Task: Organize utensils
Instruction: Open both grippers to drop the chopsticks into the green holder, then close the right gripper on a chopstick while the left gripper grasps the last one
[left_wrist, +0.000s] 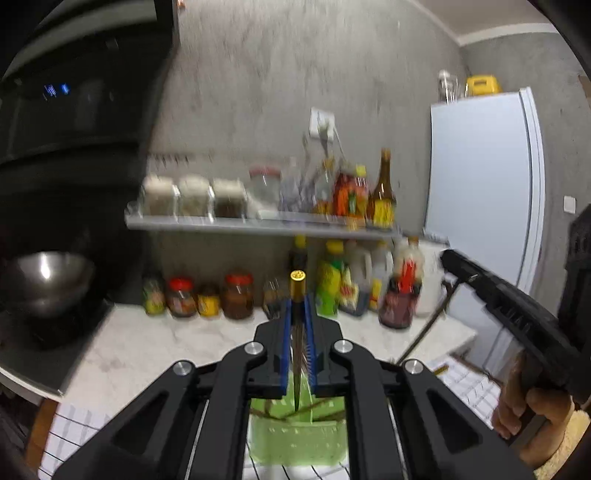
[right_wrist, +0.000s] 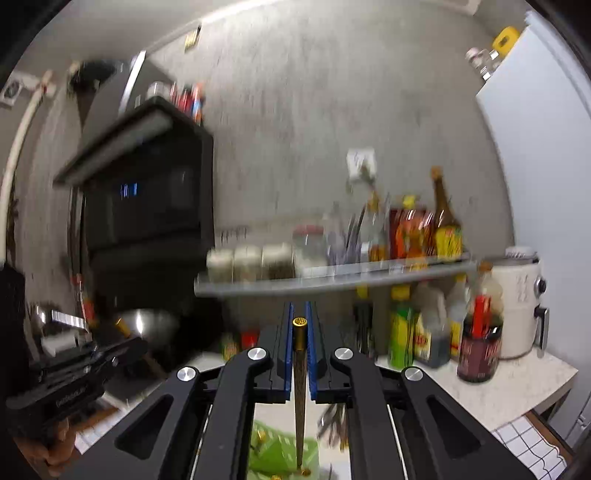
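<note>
Left gripper: blue-padded fingers clenched on a dark chopstick with a gold cap; cap pokes out beyond the fingertips at 12 o'clock, pointed tip hangs toward 6 o'clock over a green basket. More sticks lie inside the basket, blurred.

Right gripper: likewise clamped on a second chopstick, gold cap up between the pads, tip down above the green basket. Loose gold-capped ends show in the basket near 6 o'clock.

In the left wrist view, the right gripper's body sits at 3 o'clock, the person's hand around its handle.

Marble surface beyond carries jars and sauce bottles; a shelf above holds more jars. Steel bowl at 9 o'clock, white fridge at 2 o'clock. A checked cloth lies under the basket area. Heavy motion blur throughout.
</note>
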